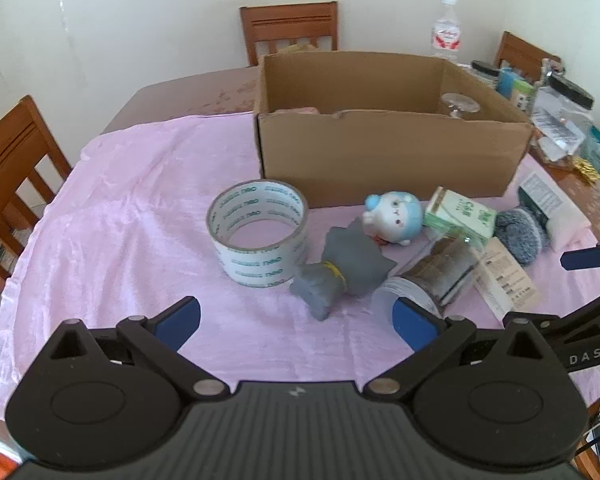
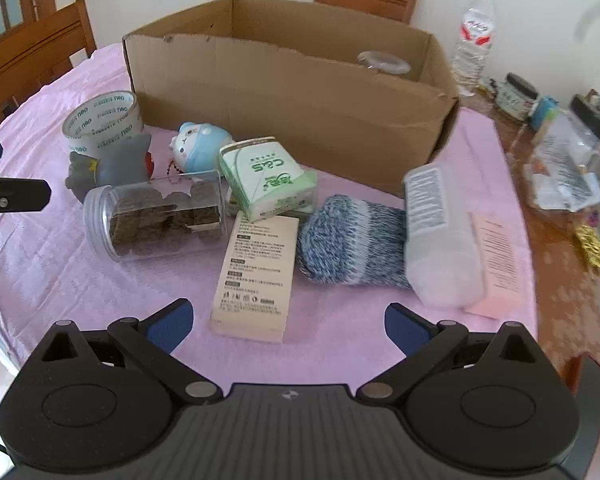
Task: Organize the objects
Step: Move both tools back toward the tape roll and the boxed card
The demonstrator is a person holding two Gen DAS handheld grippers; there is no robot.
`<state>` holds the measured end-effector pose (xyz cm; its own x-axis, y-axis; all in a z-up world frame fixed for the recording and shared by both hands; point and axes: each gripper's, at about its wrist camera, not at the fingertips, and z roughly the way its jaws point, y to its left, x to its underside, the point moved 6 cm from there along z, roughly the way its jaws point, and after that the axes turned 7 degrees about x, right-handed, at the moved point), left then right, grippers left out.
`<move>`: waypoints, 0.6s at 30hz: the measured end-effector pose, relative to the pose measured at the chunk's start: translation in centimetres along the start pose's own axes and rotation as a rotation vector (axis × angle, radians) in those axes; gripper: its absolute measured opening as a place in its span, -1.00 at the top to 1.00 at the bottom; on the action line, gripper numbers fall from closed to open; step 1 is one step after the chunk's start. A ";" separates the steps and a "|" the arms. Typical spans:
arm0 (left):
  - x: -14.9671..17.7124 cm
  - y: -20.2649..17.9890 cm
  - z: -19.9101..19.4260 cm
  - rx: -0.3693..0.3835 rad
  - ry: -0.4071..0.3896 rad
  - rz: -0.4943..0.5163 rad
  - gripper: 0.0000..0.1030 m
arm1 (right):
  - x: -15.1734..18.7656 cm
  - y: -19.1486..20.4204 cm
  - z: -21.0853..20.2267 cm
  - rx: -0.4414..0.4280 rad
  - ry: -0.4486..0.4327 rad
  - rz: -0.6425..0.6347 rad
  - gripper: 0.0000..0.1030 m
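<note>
An open cardboard box [image 1: 380,152] [image 2: 292,108] stands at the back of the pink cloth, with a glass item [image 1: 459,103] inside. In front lie a tape roll [image 1: 260,232] [image 2: 100,124], a grey toy [image 1: 340,268] [image 2: 108,168], a blue-white plush [image 1: 394,218] [image 2: 200,146], a clear jar [image 1: 432,276] [image 2: 156,216], a green tissue pack [image 1: 458,212] [image 2: 266,178], a white carton [image 2: 256,276], a blue knitted sock [image 2: 352,240] and a clear plastic case [image 2: 440,232]. My left gripper [image 1: 296,320] is open, just short of the grey toy. My right gripper [image 2: 288,320] is open, over the white carton's near end.
Wooden chairs [image 1: 290,28] [image 2: 36,56] surround the table. A water bottle [image 2: 474,40] and several jars and packets [image 2: 572,160] crowd the bare wooden table [image 2: 564,312] at the right. The pink cloth [image 1: 120,220] lies bare to the left of the tape.
</note>
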<state>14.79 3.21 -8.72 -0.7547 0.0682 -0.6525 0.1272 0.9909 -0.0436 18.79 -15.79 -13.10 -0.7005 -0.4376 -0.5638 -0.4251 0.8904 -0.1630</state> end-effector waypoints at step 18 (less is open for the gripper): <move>-2.4 0.3 2.1 -0.056 0.043 -0.027 -0.98 | 2.6 -6.3 1.9 0.000 0.074 0.090 -1.00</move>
<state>17.97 3.10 -8.75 -0.7847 0.0454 -0.6183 0.0713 0.9973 -0.0174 20.72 -22.27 -15.04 -0.7761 -0.3638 -0.5151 -0.3583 0.9265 -0.1144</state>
